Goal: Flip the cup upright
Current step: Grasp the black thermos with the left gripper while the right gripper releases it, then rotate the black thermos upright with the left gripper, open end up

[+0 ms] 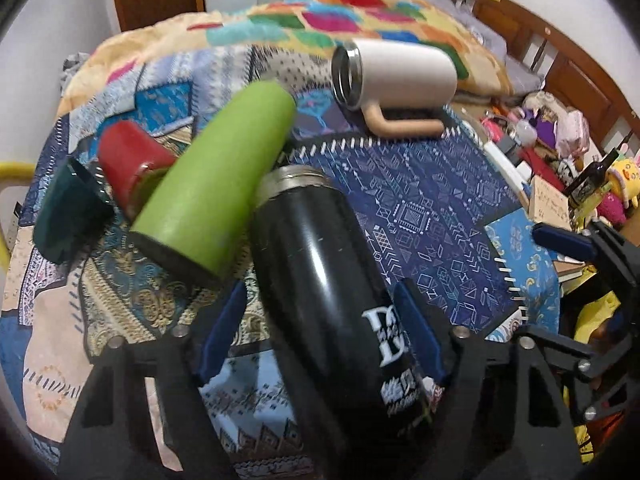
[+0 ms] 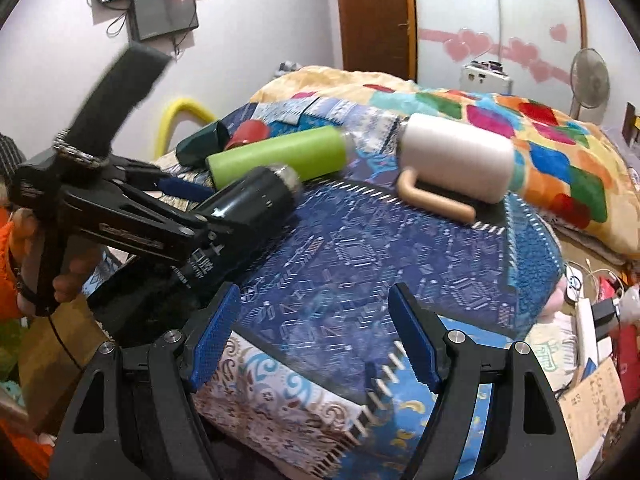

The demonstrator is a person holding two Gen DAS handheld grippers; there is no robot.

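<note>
**Left gripper grasps the black cup; right gripper waits empty**

The left gripper has its blue-padded jaws clenched around the lower body of the black cup, one pad on each side near the white lettering. The cup is tilted, its silver-rimmed open mouth pointing up and away from the camera. In the right wrist view the same left gripper comes in from the left, held by a hand, with the black cup slanting upward to the right above the blue patterned cloth.

The right gripper has its jaws spread wide apart with nothing between them, hovering over the cloth's fringed edge.

Just beside the black cup lies a green cup on its side, its dark base nearest the left camera. Behind it a red cup and a dark teal cup also lie tipped over, close together. Farther back, well apart from these, a white mug rests on its side with its tan handle against the cloth and its steel mouth facing left. A colourful blanket is bunched behind everything.
</note>
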